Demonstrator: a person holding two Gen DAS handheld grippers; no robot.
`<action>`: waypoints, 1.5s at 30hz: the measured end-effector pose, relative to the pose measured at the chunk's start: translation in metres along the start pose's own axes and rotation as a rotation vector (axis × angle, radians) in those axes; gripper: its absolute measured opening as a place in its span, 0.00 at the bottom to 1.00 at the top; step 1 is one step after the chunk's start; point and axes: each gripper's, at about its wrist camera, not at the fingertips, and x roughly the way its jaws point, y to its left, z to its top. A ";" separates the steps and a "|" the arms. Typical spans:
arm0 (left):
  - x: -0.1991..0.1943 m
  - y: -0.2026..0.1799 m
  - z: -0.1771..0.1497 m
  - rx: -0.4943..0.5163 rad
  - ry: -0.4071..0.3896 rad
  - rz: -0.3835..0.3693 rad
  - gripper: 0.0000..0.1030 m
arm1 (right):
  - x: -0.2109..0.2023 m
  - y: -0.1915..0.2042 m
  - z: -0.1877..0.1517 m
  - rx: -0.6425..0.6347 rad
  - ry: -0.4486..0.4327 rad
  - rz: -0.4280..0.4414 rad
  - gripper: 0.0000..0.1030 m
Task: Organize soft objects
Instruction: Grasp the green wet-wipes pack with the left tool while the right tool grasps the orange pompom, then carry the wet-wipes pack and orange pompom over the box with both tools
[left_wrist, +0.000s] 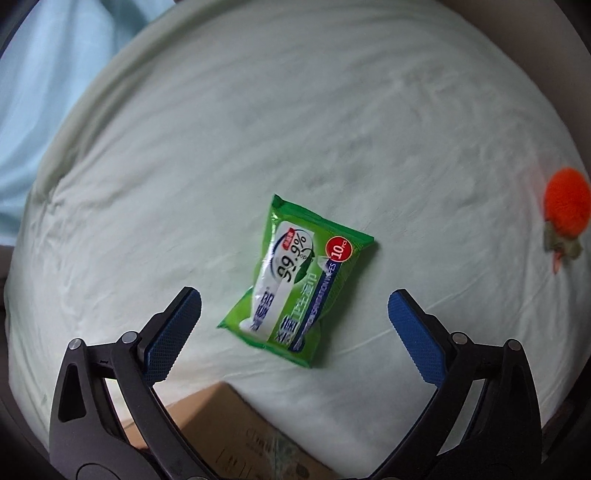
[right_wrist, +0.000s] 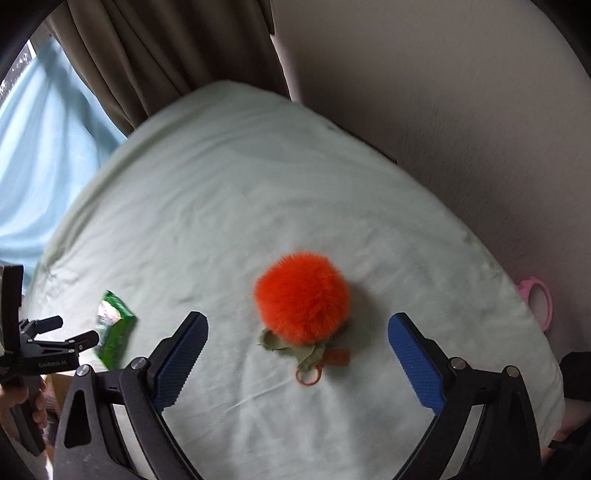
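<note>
1. Step in hand, as I judge it: the approach before the first pick. Both soft things lie loose on the pale green bedsheet (left_wrist: 332, 110), and neither is gripped yet.
2. The green wet-wipes pack (left_wrist: 299, 280) lies flat on the sheet, aslant, just beyond the left gripper (left_wrist: 295, 314), with its near end between the two blue pads (left_wrist: 173, 332).
3. The left gripper's fingers are spread wide and empty; neither pad touches the pack.
4. The orange fur pom-pom keychain (right_wrist: 303, 299), with green leaves and a small ring at its near side, sits on the sheet well to the right of the wipes pack.
5. The right gripper (right_wrist: 297, 350) hangs over the pom-pom, fingers released and wide apart, holding nothing and clear of the fur on both sides.
6. Next move probably: each gripper goes down until its pads flank its item, then closes gently. The pack is slippery film and the pom-pom squashes easily.
7. A cardboard box (left_wrist: 236, 435) shows below the wipes pack, at the sheet's near edge. It may be the place to put them, but I cannot tell.
</note>
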 end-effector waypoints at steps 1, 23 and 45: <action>0.008 -0.001 0.002 0.010 0.013 0.006 0.95 | 0.008 0.000 0.000 -0.003 0.011 -0.008 0.95; 0.030 0.010 0.013 -0.021 0.029 -0.105 0.38 | 0.070 0.004 -0.001 -0.014 -0.007 -0.020 0.34; -0.198 0.001 -0.046 -0.214 -0.270 -0.098 0.37 | -0.105 0.011 0.002 -0.129 -0.216 0.099 0.33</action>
